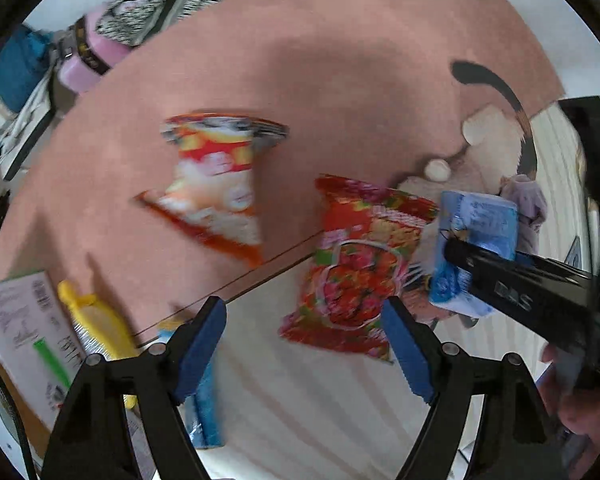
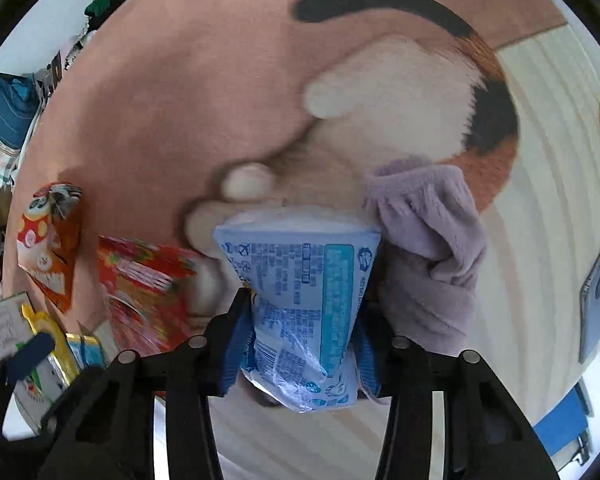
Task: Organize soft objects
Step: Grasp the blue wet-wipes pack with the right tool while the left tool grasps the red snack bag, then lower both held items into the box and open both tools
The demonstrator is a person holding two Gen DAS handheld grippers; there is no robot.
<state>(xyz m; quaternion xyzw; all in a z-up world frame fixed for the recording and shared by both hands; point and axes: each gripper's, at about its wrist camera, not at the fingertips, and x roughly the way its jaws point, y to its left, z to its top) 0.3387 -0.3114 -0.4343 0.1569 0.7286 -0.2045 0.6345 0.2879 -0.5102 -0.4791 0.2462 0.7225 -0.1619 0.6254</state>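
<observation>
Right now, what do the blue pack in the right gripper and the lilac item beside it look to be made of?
Blue pack: thin glossy plastic film, seemingly; it crinkles and catches light where the right gripper squeezes it. Lilac item: soft fleecy fabric, matte and fuzzy, slumped in folds; probably a sock or small cloth, hard to tell which.

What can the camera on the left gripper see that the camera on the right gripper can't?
Only the left wrist view shows the pink bottle at the rug's far edge, and the left gripper open with nothing between its blue pads.

Only the right wrist view shows the grey-blue phone lying flat on the pale mat.

Both show the blue tissue pack squeezed in the right gripper, the lilac fuzzy cloth beside it, the red noodle packet, the orange snack bag and the pink rug.
</observation>
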